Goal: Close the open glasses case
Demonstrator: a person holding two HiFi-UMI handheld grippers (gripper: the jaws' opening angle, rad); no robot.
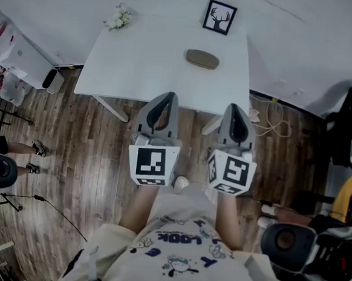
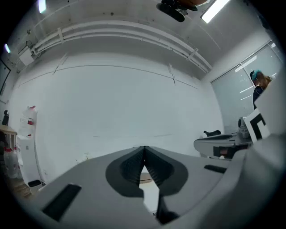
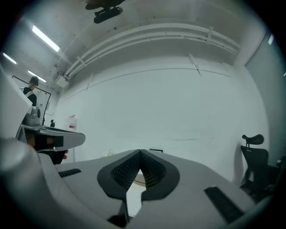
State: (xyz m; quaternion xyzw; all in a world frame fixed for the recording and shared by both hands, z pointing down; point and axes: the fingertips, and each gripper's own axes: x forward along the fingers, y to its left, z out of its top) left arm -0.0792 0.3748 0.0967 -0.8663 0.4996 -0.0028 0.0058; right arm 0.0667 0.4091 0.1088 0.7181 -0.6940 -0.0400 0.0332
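Left tongs (image 1: 169, 97), right tongs (image 1: 237, 107), both shut, one glasses case (image 1: 202, 59)

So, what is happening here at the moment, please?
A person stands before a white table and holds a gripper in each hand. The left gripper and the right gripper are both shut and empty, held level near the table's front edge. The glasses case lies farther back on the table, and neither gripper touches it. From above I cannot tell whether its lid is open.
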